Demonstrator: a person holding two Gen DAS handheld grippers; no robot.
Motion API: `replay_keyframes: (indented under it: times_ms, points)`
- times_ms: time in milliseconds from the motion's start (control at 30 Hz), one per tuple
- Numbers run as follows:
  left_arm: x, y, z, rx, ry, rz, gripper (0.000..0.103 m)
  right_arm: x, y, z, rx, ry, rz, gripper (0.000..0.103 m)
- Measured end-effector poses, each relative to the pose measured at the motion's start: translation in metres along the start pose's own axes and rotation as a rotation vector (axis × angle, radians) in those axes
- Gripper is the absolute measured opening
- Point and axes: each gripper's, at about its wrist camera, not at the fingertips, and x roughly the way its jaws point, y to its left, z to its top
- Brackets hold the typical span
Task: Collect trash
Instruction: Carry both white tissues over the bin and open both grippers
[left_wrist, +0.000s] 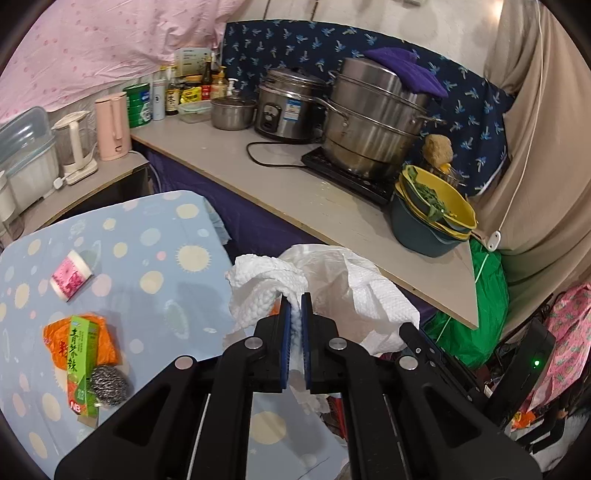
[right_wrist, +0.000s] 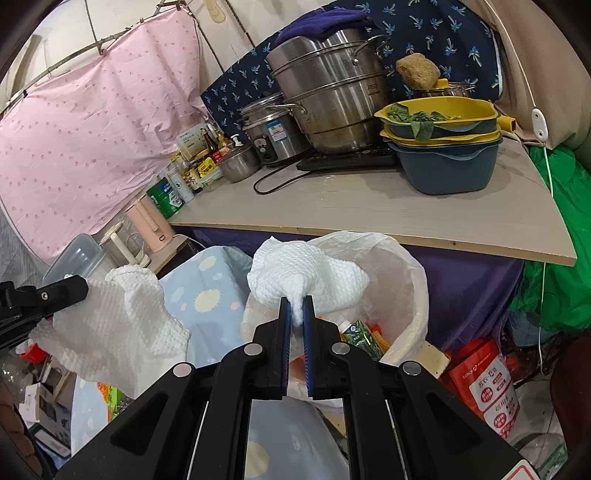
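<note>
In the left wrist view my left gripper (left_wrist: 295, 299) is shut on a crumpled white paper towel (left_wrist: 258, 280). It hangs past the edge of the blue spotted table (left_wrist: 155, 236), in front of a bin lined with a white plastic bag (left_wrist: 325, 262). My right gripper (right_wrist: 296, 302) is shut on a second white paper towel (right_wrist: 314, 273), held over the bin's mouth (right_wrist: 410, 280). A green carton (right_wrist: 360, 334) and orange wrappers lie inside. Still on the table are an orange wrapper (left_wrist: 107, 339), a green box (left_wrist: 79, 362), a steel scourer (left_wrist: 109, 384) and a pink-labelled tub (left_wrist: 72, 275).
A beige counter (right_wrist: 369, 210) juts out just behind the bin, bearing steel pots (right_wrist: 332, 92), a rice cooker, an induction hob and stacked basins (right_wrist: 447, 162) near its edge. A green bag (right_wrist: 561, 280) and a red packet (right_wrist: 487, 384) crowd the floor on the right.
</note>
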Motion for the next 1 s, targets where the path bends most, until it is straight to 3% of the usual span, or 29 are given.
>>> replay_keyframes:
  times_ms: [400,1000]
  points:
    - [0.042,-0.048,0.009,0.071,0.035,-0.017,0.005,0.009,-0.041,0.0,0.059,0.018,-0.046,0.006]
    - [0.089,-0.06,0.014,0.087,0.056,0.008,0.006,0.037,-0.04,0.012,0.053,0.04,-0.056,0.012]
